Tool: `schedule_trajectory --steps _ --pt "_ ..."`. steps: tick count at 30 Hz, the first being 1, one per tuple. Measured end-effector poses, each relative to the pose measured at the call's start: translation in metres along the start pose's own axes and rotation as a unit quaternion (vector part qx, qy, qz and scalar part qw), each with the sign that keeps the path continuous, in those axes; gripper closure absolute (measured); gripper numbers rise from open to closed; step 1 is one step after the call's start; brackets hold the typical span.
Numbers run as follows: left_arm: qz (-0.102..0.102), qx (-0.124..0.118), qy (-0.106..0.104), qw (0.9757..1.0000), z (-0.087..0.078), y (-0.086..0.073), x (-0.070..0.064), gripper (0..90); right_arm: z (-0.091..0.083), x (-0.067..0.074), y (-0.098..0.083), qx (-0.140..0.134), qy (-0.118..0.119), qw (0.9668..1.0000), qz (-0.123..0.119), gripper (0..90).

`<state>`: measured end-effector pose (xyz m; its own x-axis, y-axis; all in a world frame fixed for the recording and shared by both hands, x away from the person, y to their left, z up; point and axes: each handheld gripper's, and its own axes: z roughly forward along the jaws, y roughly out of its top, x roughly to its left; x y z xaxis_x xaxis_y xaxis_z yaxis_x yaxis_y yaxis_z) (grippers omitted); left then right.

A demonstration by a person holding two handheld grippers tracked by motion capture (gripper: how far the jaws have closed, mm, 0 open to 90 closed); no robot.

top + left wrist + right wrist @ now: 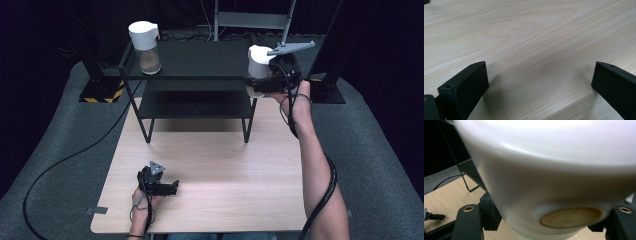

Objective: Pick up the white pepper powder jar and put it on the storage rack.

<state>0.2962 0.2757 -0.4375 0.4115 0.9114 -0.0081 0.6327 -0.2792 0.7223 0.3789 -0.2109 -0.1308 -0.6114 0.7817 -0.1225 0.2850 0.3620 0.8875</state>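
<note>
A jar with a white lid (259,61) is held at the right end of the black shelf's top tier (200,77), with my right gripper (257,80) shut on it from the right. In the right gripper view the white jar (544,170) sits close up between the two black jaws of that gripper (546,221). A second jar (145,47) with a white lid and brown contents stands on the top tier at its left end. My left gripper (172,188) rests low on the wooden table (225,165); in its own view the left gripper (540,82) is open over bare wood.
The black two-tier shelf has a lower tier (195,107) and thin legs standing on the table's far half. A cable (75,155) runs across the grey floor at the left. Dark stands (97,82) flank the shelf.
</note>
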Motion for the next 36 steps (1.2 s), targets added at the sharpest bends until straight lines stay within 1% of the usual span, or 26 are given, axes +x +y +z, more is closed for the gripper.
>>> schedule_trajectory --steps 5,13,17,23,32,36 --pt "0.0 0.0 0.0 1.0 0.0 0.0 0.0 0.3 0.003 0.001 0.006 -0.001 0.002 1.0 -0.002 29.8" --pt "0.0 -0.001 0.0 1.0 0.0 0.0 0.0 0.3 0.005 0.0 0.016 -0.004 0.005 1.0 0.002 29.8" --pt "0.0 0.0 0.0 1.0 0.0 0.0 0.0 0.3 0.007 0.001 0.021 -0.004 0.003 1.0 0.001 29.8" --pt "-0.001 0.0 0.0 1.0 0.0 0.0 0.0 0.3 0.009 -0.002 0.028 -0.007 0.001 1.0 0.006 29.8" --pt "-0.001 0.0 0.0 1.0 0.0 0.0 0.0 0.4 0.016 -0.003 0.042 0.0 -0.005 1.0 0.004 29.8" --pt "-0.001 0.0 0.0 1.0 0.0 0.0 0.0 0.4 0.02 -0.006 0.045 0.0 -0.006 0.9999 0.01 29.8"
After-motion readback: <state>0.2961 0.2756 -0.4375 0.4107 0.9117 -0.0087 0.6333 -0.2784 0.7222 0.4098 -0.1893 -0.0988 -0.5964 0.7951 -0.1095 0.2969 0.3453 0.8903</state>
